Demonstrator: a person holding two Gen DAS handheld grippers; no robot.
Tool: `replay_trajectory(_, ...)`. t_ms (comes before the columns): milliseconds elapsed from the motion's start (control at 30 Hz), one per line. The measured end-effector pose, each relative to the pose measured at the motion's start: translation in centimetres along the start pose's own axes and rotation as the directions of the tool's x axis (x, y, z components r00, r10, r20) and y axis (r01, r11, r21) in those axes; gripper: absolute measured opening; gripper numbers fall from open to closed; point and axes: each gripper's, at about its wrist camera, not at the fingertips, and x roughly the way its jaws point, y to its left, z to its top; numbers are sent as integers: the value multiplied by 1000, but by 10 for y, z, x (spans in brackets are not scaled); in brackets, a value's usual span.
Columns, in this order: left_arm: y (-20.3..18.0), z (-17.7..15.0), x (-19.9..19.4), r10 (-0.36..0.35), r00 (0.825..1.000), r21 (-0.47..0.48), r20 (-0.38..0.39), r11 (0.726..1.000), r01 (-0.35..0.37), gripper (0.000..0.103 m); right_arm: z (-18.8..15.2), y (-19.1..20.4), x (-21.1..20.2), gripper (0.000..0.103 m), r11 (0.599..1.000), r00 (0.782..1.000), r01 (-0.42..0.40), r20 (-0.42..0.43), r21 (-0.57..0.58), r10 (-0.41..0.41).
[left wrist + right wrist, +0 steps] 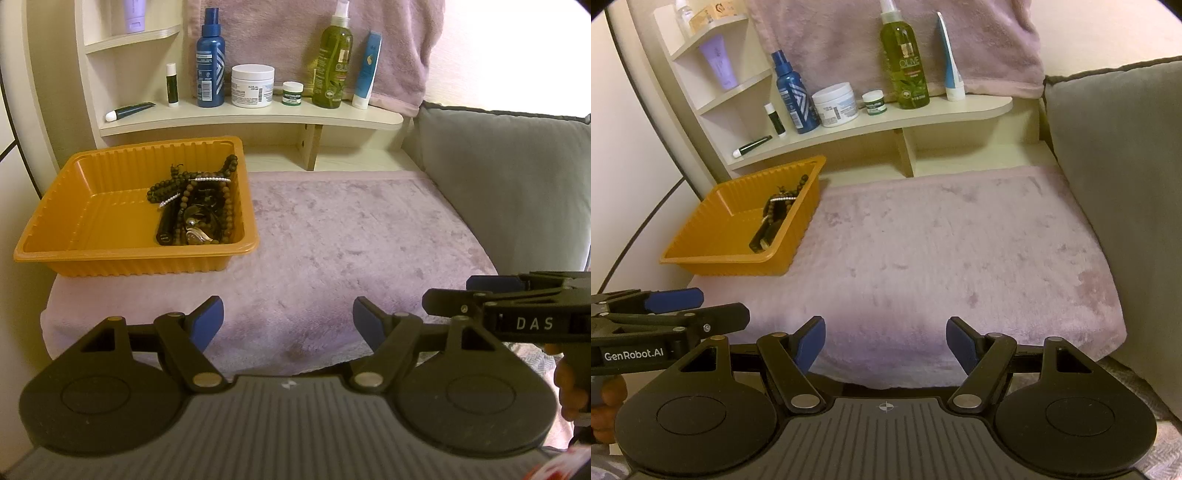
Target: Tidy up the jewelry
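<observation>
With the jewelry [195, 206] heaped in the orange tray [92, 221] ahead and left of the left claw [288, 321], and no pieces visible outside it, both it and the right claw [885, 341] hang spread and empty over the plush tabletop [351, 240], so the gathering looks finished or paused, and any next move means reaching forward-left toward the tray.

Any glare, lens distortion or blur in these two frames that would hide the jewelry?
Left wrist view: daylight blows out the upper right corner; the orange tray and its beaded jewelry stay sharp. Right wrist view: fisheye bends the shelf; dark vignette corners; the tray's near wall partly hides the jewelry.
</observation>
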Motion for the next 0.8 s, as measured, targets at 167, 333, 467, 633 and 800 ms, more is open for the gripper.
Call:
replay_trajectory(167,-1,0,1,-1,1000,-3,-2,1000,1,75,0,-1,0,72,1000,1000,-1,-2,-2,1)
replay_trajectory(333,-1,0,0,-3,1000,-5,2,1000,3,75,1,1,-1,72,1000,1000,-2,0,-6,2)
replay_trajectory(467,-1,1,-1,-3,1000,-4,2,1000,3,75,1,1,-1,72,1000,1000,0,1,-7,1)
replay_trajectory(633,-1,0,-1,-4,1000,-5,4,1000,4,75,2,1,-1,72,1000,1000,-2,0,-11,2)
replay_trajectory(800,1,1,-2,-5,1000,-5,5,1000,5,75,3,1,-1,72,1000,1000,-4,2,-18,4)
